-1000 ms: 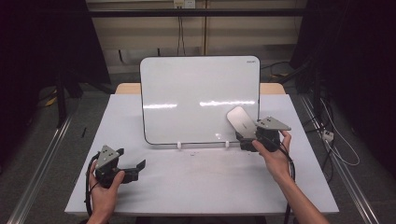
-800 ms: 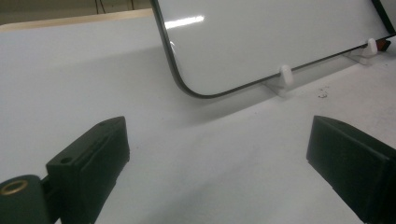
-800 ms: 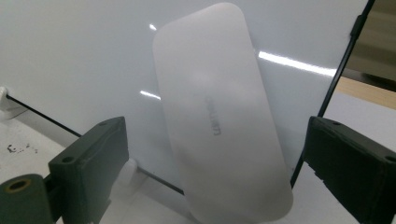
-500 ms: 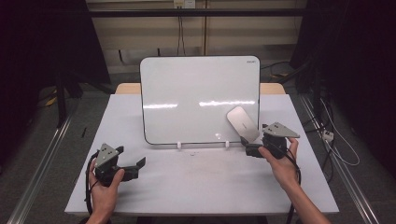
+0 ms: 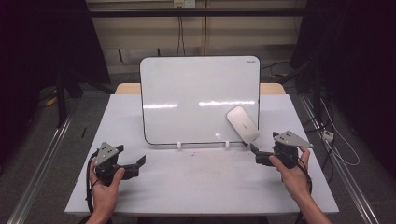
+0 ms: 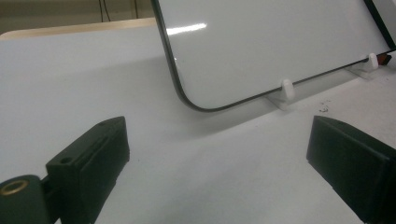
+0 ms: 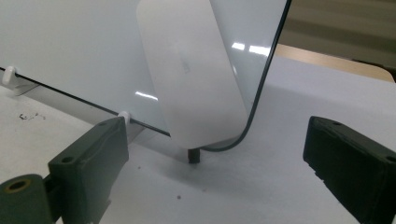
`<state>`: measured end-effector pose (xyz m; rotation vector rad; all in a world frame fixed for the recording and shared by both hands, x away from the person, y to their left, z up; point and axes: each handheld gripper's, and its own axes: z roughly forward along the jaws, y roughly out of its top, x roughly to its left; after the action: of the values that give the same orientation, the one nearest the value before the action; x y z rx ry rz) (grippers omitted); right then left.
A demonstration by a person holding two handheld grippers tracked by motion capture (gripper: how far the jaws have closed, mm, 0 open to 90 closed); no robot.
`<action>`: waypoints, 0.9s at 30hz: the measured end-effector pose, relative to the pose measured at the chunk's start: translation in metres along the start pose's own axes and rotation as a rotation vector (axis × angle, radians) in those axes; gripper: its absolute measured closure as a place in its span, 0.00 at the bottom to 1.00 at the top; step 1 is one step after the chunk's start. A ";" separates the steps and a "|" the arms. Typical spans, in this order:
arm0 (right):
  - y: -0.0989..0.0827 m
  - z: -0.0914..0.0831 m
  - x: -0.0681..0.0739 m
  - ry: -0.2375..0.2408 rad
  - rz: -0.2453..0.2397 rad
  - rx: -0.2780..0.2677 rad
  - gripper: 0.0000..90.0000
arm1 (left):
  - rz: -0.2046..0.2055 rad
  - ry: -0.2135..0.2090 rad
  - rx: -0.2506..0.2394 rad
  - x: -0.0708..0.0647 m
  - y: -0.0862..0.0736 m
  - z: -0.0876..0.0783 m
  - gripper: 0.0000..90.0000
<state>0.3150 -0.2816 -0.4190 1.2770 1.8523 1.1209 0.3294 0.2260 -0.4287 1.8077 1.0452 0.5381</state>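
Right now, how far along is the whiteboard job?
Looks done: whiteboard is unmarked, and the white eraser leans on its lower right corner. In hand: nothing; right hand-held gripper and left hand-held gripper are open and empty. Left: cannot tell, perhaps only parking them.

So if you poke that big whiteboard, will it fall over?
Probably easily. The whiteboard stands nearly upright on two small white clips, so a push near its top could tip it backward. It looks thin and stiff, likely light. The eraser on its face might slide off.
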 end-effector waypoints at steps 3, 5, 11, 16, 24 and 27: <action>-0.005 -0.004 -0.001 0.002 0.014 -0.001 0.07 | -0.004 -0.003 -0.002 -0.002 0.000 -0.001 0.06; -0.009 -0.006 -0.001 -0.001 0.013 0.005 0.07 | 0.007 -0.004 0.003 -0.002 -0.001 -0.002 0.06; -0.019 -0.010 -0.003 -0.005 0.026 0.013 0.07 | 0.014 0.014 -0.011 -0.004 0.000 -0.004 0.07; -0.030 -0.013 -0.003 -0.003 0.038 0.024 0.07 | 0.015 0.009 -0.003 -0.004 -0.002 -0.004 0.07; -0.042 -0.017 -0.005 -0.015 0.050 0.035 0.07 | 0.013 0.002 0.008 -0.005 -0.004 -0.005 0.07; -0.048 -0.016 -0.006 -0.009 0.058 0.030 0.08 | 0.018 0.002 0.016 -0.006 -0.005 -0.004 0.07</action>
<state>0.2834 -0.3009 -0.4543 1.3585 1.8425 1.1195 0.3213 0.2240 -0.4303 1.8325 1.0385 0.5441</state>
